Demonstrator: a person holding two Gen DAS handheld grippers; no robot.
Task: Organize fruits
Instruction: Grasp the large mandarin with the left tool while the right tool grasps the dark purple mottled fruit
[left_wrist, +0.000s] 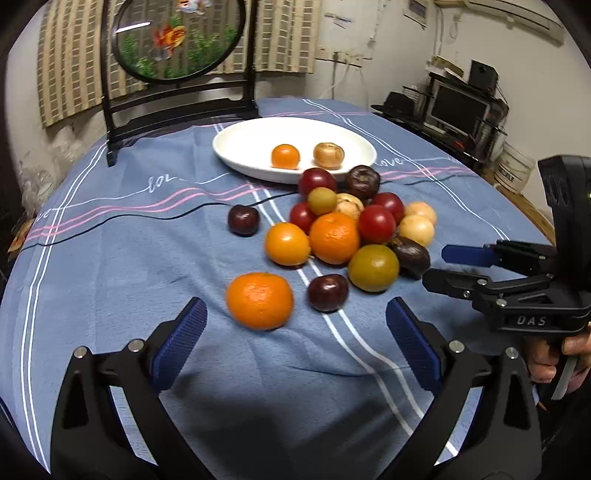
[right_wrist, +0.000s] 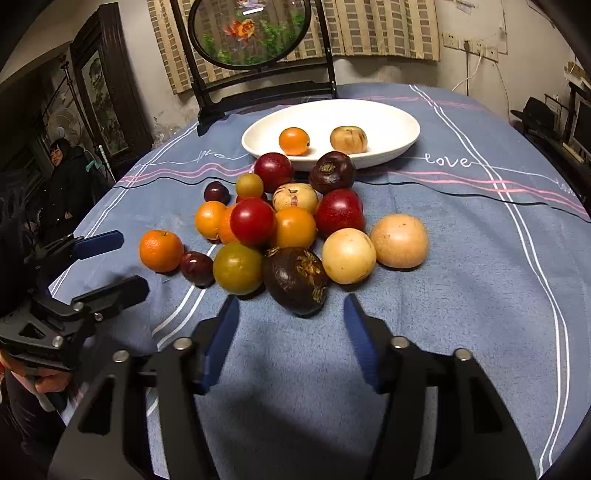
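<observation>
a heap of round fruits (right_wrist: 280, 229) is seen on a blue striped tablecloth (right_wrist: 461, 258), just ahead of the open, empty right gripper (right_wrist: 288, 332) and left gripper (left_wrist: 295, 332). two fruits are counted in the white oval dish (right_wrist: 399, 122) beyond, before a curtained wall (right_wrist: 388, 33).

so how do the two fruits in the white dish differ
The orange fruit is bright orange and smooth, and the smaller; the tan fruit is pale brownish with darker streaks, and larger. The orange one lies left in the white dish, the tan one right, apart. Both are round and ungripped.
</observation>
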